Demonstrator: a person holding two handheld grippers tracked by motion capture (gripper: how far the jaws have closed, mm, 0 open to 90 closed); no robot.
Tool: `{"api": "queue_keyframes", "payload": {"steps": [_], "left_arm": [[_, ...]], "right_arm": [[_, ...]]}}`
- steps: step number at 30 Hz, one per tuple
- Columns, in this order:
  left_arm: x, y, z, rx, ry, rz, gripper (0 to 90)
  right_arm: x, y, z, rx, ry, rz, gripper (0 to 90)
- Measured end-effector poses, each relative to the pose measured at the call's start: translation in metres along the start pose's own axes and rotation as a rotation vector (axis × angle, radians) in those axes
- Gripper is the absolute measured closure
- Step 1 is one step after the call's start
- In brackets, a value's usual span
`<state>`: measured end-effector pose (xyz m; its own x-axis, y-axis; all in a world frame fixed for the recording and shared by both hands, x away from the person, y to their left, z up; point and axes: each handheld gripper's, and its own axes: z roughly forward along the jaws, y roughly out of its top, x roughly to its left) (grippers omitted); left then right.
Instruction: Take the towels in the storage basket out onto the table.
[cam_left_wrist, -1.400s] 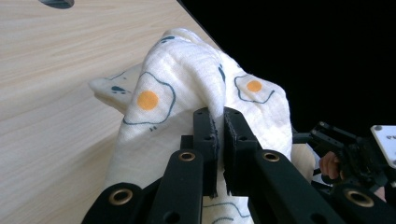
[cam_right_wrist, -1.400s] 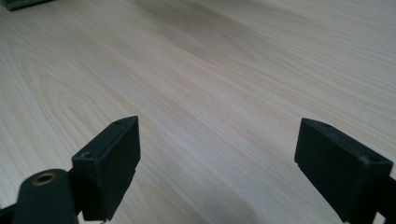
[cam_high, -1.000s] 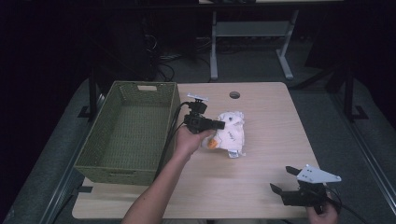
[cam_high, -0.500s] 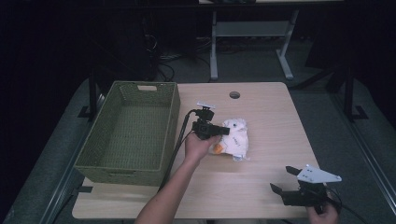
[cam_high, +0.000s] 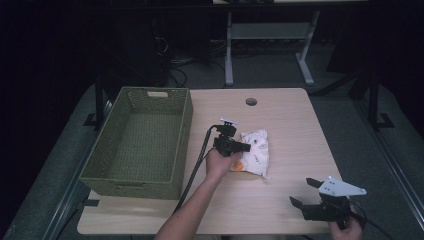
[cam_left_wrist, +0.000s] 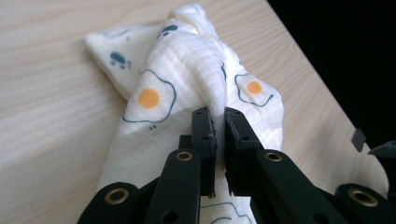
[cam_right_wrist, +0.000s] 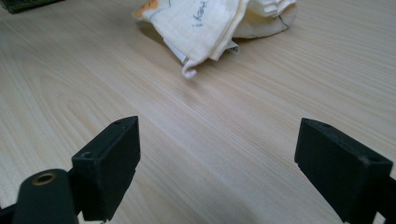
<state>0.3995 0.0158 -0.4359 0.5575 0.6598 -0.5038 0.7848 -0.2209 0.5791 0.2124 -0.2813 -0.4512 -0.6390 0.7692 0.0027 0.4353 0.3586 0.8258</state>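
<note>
1. High view: the left gripper (cam_high: 243, 147) pinches a fold of the white printed cloth (cam_high: 256, 157), which lies bunched on the wooden table (cam_high: 290, 120), just right of the woven green basket (cam_high: 137, 145). The right gripper (cam_high: 306, 194) rests near the table's front right corner, well apart from the cloth, its jaws spread with nothing between them. Judgement: if the cloth is to be carried, the pinch should stay firm and the lift go straight up, so that trailing edges clear the basket rim.

2. Left gripper view: the left gripper (cam_left_wrist: 218, 128) has its black pads nearly together on a raised ridge of the cloth (cam_left_wrist: 182, 70). The fabric is thin, soft, crinkled muslin with fried-egg prints, gathered into a peak. Judgement: the grip sits on one fold; loose layers may slip and hang.

3. Right gripper view: the right gripper (cam_right_wrist: 217, 154) stands wide open above bare pale woodgrain. The cloth (cam_right_wrist: 210, 23) lies ahead, folded layers showing a curled edge.
</note>
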Motion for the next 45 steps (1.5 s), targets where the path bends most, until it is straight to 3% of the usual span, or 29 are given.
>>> {"api": "queue_keyframes", "payload": {"steps": [8, 15, 22, 26, 29, 45], "left_arm": [[0.008, -0.011, 0.007, 0.008, 0.009, -0.036, 81.4], [0.01, -0.017, 0.013, 0.043, 0.016, -0.037, 70.9], [0.006, -0.019, 0.008, 0.019, 0.004, -0.021, 60.8], [0.008, -0.024, 0.004, 0.006, 0.021, -0.004, 55.0], [0.011, -0.025, 0.0, -0.024, 0.018, -0.022, 50.8], [0.015, -0.034, -0.022, -0.076, -0.006, -0.016, 39.2]], "right_arm": [[0.0, 0.0, 0.0, 0.001, 0.0, 0.0, 14.0], [0.001, 0.0, 0.001, 0.005, 0.001, -0.003, 14.0], [0.001, 0.0, 0.001, 0.004, 0.001, -0.002, 14.0], [0.001, 0.001, 0.001, 0.005, 0.002, -0.005, 14.0], [0.001, 0.001, 0.001, 0.005, 0.001, -0.005, 14.0], [0.002, 0.001, 0.003, 0.013, 0.0, -0.005, 14.0]]}}
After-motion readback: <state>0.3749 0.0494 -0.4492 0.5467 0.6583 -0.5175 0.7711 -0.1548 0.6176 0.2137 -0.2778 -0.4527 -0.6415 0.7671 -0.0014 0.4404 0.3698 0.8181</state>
